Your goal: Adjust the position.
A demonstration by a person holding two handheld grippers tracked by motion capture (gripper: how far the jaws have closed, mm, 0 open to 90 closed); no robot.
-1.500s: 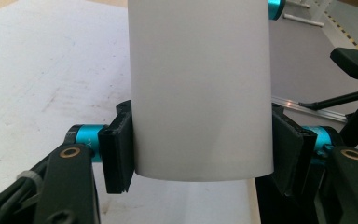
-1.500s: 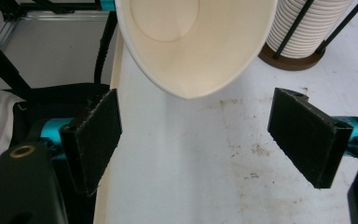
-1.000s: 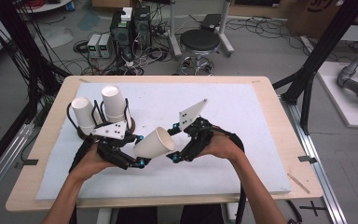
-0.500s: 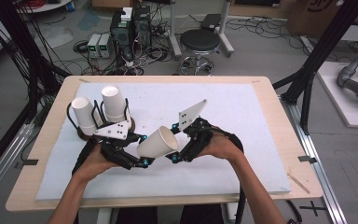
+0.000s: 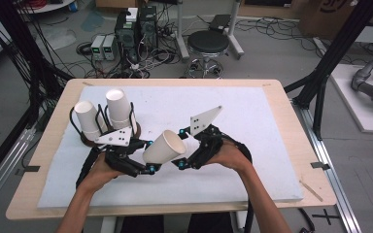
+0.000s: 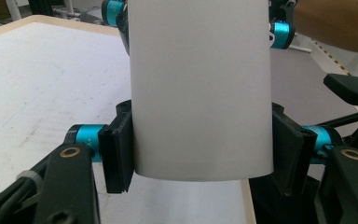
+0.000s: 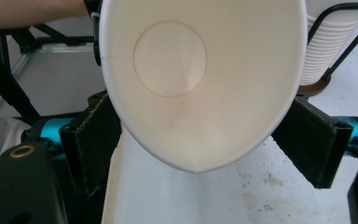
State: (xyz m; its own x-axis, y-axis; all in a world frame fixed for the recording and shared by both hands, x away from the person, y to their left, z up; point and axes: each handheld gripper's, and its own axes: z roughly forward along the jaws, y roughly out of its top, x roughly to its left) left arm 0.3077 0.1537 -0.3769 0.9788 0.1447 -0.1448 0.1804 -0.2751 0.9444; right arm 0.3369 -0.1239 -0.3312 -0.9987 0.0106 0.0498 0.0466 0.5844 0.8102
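A white paper cup (image 5: 165,147) hangs on its side over the white mat, held from both ends. My left gripper (image 5: 148,155) is shut on the cup's narrow bottom end; in the left gripper view its black pads (image 6: 119,154) press both sides of the cup wall (image 6: 200,88). My right gripper (image 5: 180,148) grips the open mouth end. In the right gripper view I look into the cup (image 7: 191,84), and the pads (image 7: 95,140) squeeze the rim out of round, pinching it to a point at the bottom.
A black wire cup holder (image 5: 109,138) with two stacks of upturned white cups (image 5: 118,107) stands on the mat's left side, just behind my left hand. The white mat (image 5: 252,121) covers the wooden table (image 5: 296,126). A stool and cables lie beyond the far edge.
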